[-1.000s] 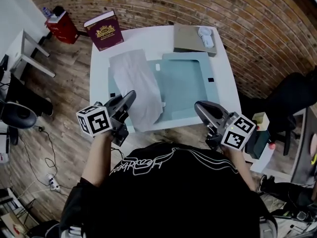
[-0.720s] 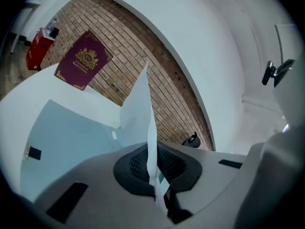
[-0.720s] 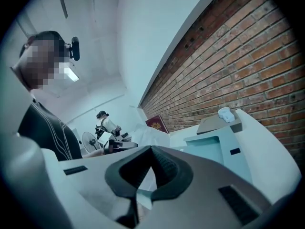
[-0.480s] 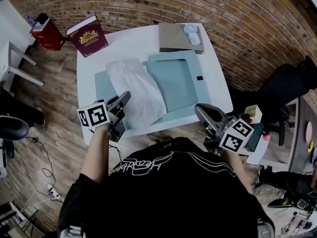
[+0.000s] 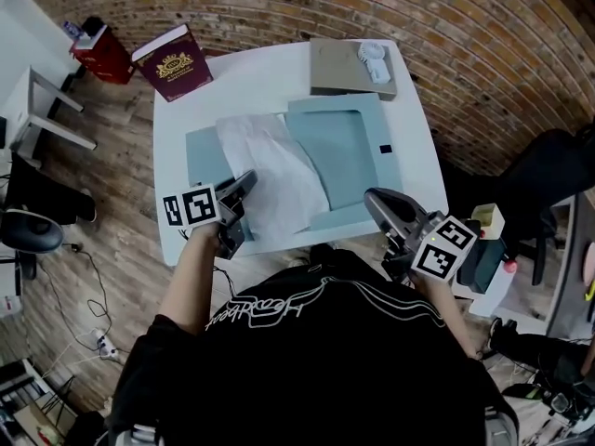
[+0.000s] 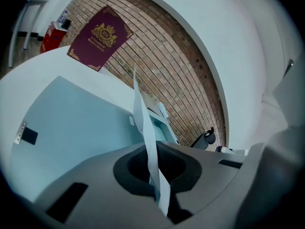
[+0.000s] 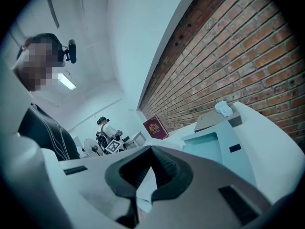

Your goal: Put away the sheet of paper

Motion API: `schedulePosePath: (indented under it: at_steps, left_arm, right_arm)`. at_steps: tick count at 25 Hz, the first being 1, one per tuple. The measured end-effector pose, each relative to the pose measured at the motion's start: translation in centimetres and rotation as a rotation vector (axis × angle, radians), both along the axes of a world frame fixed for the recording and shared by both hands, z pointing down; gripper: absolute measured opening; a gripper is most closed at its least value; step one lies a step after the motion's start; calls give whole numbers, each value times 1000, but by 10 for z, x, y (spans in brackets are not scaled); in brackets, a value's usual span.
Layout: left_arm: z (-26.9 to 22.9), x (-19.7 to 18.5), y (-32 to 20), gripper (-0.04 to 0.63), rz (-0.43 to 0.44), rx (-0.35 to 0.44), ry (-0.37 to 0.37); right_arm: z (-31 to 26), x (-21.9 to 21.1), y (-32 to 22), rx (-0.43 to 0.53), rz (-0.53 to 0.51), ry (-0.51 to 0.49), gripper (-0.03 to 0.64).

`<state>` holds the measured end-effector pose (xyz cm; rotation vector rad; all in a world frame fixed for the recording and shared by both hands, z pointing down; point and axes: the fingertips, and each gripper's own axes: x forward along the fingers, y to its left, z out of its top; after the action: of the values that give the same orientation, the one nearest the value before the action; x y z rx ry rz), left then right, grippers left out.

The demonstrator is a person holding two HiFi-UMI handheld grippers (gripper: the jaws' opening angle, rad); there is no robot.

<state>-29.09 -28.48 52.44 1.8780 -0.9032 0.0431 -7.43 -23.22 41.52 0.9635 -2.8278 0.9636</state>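
Note:
A white sheet of paper (image 5: 279, 170) lies slanted across an open light-blue folder (image 5: 339, 142) on the white table (image 5: 414, 156). My left gripper (image 5: 244, 186) is at the sheet's near corner, shut on its edge. In the left gripper view the sheet (image 6: 144, 132) runs edge-on out of the pinched left gripper (image 6: 157, 190), above the folder's blue panel (image 6: 71, 123). My right gripper (image 5: 374, 201) hovers at the table's near right edge, apart from the folder. In its own view the right gripper (image 7: 138, 194) is shut with nothing in it.
A maroon book (image 5: 173, 61) overhangs the table's far left corner. A tan flat box (image 5: 346, 71) with a small white object (image 5: 374, 60) on it sits at the far edge. A red box (image 5: 100, 52) stands on the floor. A brick wall runs behind.
The left gripper has carried the sheet's near corner slightly right, so the sheet lies further over the folder. The head camera has shifted. The right gripper stays where it was.

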Motion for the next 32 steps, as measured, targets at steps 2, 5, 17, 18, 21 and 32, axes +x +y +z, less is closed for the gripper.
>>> schedulePosePath:
  at_steps: [2,5,17,18,21,32]
  left_arm:
    - [5,5,-2,31,8,-14,-24]
    - [11,12,-4,31,1,-38,-45]
    - [30,41,-21,31,-8,-108,-120]
    - [31,45,-22,31,-7,-112,-122]
    - [34,54,-27,31,-12,-122,-121]
    - [53,89,-35,32,8,-151,-147]
  right_arm:
    - [0,-2,-7,0,-16,-14,2]
    - [-1,-1,-16,1,-39,-31,2]
    - [-2,32,-48,-13,-57,-32,2]
    - [-3,37,-50,-14,-52,-36,2]
    - [-5,49,-57,-9,-44,-42,2]
    - [-2,74,-66,4,-51,-55,2]
